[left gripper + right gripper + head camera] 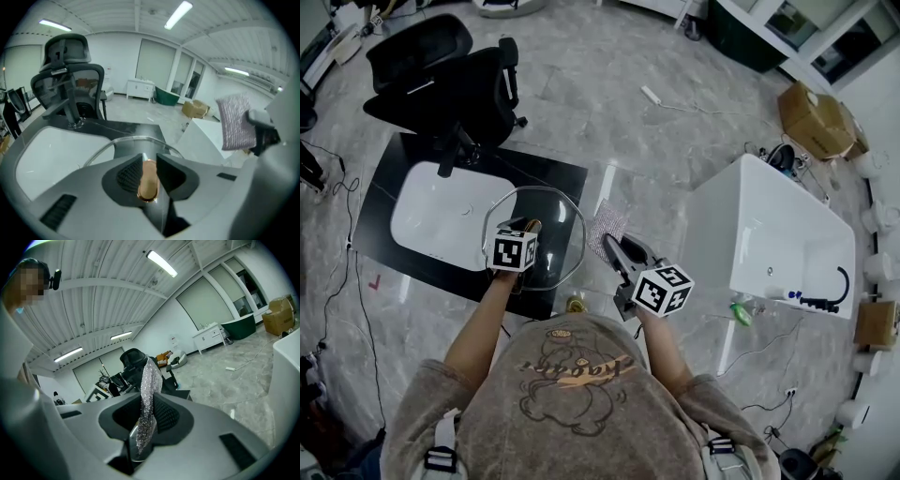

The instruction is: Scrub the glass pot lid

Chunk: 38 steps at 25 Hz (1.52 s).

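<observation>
The round glass pot lid (553,236) hangs over the near edge of the black counter (546,173). My left gripper (528,228) is shut on its copper-coloured handle (148,180), which sits between the dark pads. In the left gripper view the lid's clear rim (136,139) curves just beyond my left gripper (149,165). To the right of the lid, my right gripper (610,247) is shut on a silvery scrubbing cloth (607,226). The cloth (149,397) stands up between the jaws of my right gripper (146,414). It also shows in the left gripper view as the cloth (236,121), apart from the lid.
A white sink basin (441,214) is set in the black counter, with a black office chair (450,84) behind it. A white bathtub (769,234) stands to the right. A cardboard box (814,120), cables and a power strip (652,95) lie on the marble floor.
</observation>
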{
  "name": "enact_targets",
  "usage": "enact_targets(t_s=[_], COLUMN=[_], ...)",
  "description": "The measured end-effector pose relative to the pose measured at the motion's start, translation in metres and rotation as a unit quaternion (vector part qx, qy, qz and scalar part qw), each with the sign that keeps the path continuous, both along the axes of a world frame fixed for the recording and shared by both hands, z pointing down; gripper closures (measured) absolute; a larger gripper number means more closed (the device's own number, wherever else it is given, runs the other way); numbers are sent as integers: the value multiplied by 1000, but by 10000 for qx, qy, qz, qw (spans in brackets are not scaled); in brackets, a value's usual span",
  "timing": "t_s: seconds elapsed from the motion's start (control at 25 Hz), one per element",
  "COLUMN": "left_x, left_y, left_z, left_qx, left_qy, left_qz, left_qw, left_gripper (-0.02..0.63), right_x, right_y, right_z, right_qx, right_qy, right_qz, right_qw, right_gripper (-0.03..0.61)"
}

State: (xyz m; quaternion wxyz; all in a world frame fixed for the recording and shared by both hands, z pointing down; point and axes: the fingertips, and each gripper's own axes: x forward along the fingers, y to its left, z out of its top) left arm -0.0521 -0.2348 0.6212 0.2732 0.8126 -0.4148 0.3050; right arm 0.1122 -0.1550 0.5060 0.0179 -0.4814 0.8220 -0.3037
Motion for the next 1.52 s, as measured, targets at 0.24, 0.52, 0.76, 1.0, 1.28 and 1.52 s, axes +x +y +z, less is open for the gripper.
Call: enact_targets(t_s=[0.24, 0.52, 0.76, 1.0, 1.28, 1.52], left_x=[-10, -31, -53, -54, -46, -44], left_y=[1, 21, 37, 39, 41, 43], left_z=[-84, -153, -172, -165, -163, -159], left_qx=[844, 1920, 2374, 2322, 2291, 2200], left_qy=[815, 1198, 1129, 1087, 1081, 1080], left_qz=[-214, -432, -691, -662, -531, -498], left_qw=[9929, 9731, 9624, 9643, 9659, 9682], left_gripper=[597, 597, 597, 597, 597, 597], right_x=[-14, -42, -52, -56, -55, -54], right_y=[-8, -18, -21, -19, -20, -17], right_z=[2, -28, -43, -45, -45, -45], right_qx=[-37, 549, 821, 886, 882, 870], right_qy=[506, 1256, 1416, 1460, 1464, 1467], right_qz=[-6, -165, -186, -175, -145, -135], right_qw=[9987, 9904, 9863, 9852, 9852, 9853], right_gripper=[495, 495, 495, 497, 497, 497])
